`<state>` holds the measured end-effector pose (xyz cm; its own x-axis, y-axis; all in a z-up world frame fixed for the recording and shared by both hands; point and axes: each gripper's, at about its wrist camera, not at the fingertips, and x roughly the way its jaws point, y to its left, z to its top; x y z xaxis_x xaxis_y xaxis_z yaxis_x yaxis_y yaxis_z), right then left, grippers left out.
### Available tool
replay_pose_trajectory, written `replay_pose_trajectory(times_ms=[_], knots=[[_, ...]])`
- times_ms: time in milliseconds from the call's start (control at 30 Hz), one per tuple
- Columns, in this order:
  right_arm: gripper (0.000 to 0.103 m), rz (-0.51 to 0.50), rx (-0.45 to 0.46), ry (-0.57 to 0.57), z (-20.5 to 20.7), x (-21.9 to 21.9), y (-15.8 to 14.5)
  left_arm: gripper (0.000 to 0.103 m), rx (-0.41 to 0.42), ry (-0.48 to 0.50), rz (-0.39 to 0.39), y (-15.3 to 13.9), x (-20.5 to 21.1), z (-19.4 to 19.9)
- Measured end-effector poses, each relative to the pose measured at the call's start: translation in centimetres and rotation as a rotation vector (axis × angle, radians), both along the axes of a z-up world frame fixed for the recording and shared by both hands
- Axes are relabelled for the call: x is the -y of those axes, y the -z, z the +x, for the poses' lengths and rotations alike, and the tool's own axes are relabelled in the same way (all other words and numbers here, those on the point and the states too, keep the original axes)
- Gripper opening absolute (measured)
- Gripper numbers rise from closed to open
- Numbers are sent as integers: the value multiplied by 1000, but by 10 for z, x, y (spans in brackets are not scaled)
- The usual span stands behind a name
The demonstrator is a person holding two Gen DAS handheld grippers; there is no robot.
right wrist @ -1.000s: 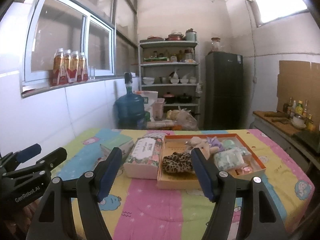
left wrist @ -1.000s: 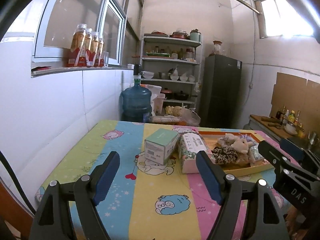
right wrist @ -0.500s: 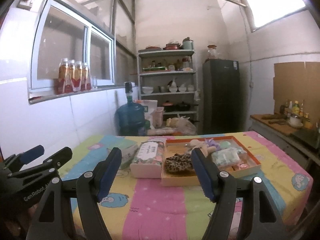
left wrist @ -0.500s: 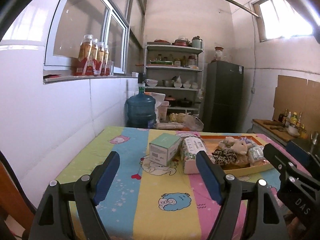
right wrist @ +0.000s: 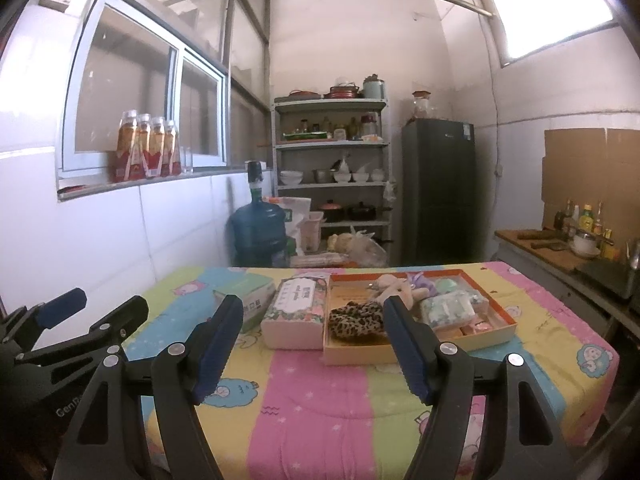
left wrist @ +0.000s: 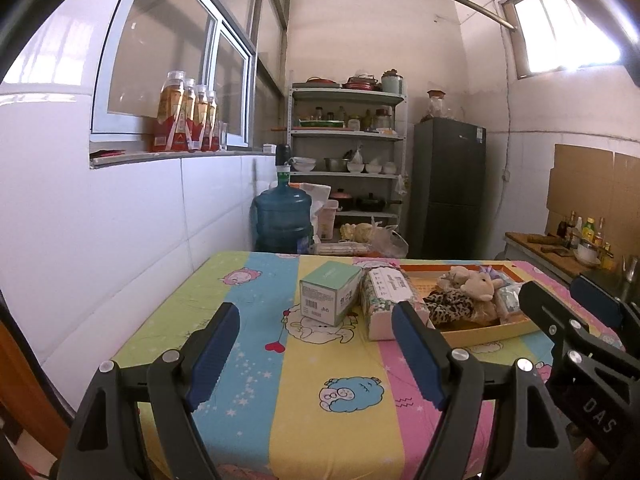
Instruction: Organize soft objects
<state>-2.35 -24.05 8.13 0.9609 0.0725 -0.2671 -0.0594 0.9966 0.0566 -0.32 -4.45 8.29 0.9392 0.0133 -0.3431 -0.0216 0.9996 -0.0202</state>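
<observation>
Both grippers wide, holding nothing: left gripper and right gripper hover over the near tabletop. Tray sits far right with leopard cloth, plush and packets inside. Tissue pack touches tray's left side; green box just left of it.

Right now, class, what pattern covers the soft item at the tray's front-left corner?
Leopard print, tan with dark spots, on the soft item; clearest in the right wrist view.
</observation>
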Motion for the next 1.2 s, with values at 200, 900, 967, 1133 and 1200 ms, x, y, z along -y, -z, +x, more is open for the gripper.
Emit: replay_pose_trajectory(times_ms=[200,900,967,1133,1200], knots=[[74,-1,3,2,-3,-1,0,78,2,8,3,0,0,-3],[74,2,5,-4,-7,-3,-2,78,2,10,3,-1,1,-4],[74,1,4,-3,-7,-3,-2,78,3,11,2,-1,1,-4],[74,1,10,-6,-9,-5,-3,78,2,11,2,0,2,-4],[74,2,10,-7,-9,-6,-4,78,2,10,2,0,2,-5]])
